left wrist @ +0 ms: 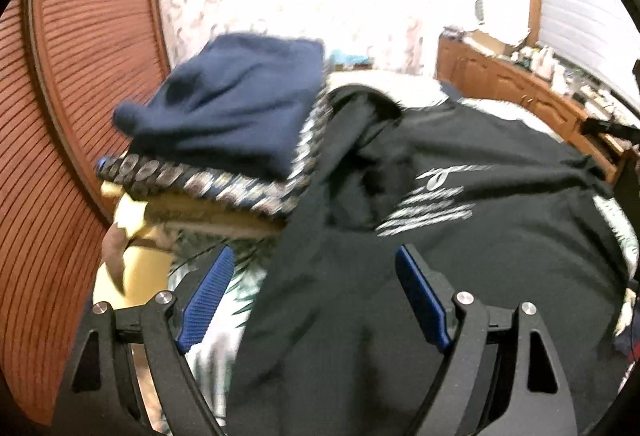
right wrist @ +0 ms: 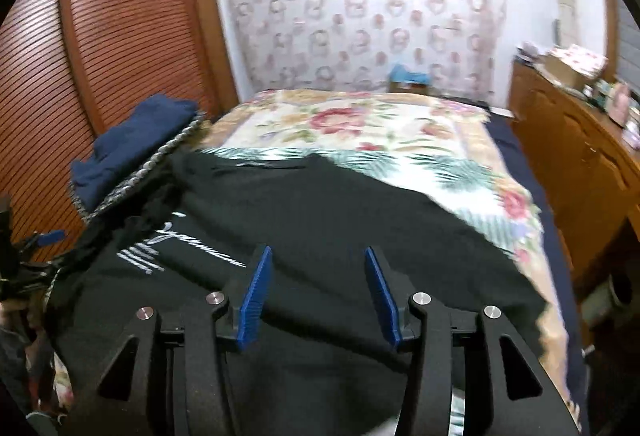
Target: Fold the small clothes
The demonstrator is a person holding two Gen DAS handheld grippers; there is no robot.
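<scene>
A black T-shirt (right wrist: 320,220) with white lettering lies spread on the bed; it also shows in the left wrist view (left wrist: 460,236). My left gripper (left wrist: 316,256) is open and empty, just above the shirt's left part. My right gripper (right wrist: 318,256) is open and empty, low over the shirt's middle. A stack of folded clothes with a navy garment (left wrist: 236,108) on top sits at the bed's left; the navy garment also shows in the right wrist view (right wrist: 132,140). The left gripper shows at the left edge of the right wrist view (right wrist: 40,240).
The floral bedspread (right wrist: 360,128) covers the bed beyond the shirt. A wooden louvred wardrobe (right wrist: 120,36) stands to the left. A wooden dresser (right wrist: 576,148) with clutter on top stands to the right. A yellow cloth (left wrist: 132,272) lies under the stack.
</scene>
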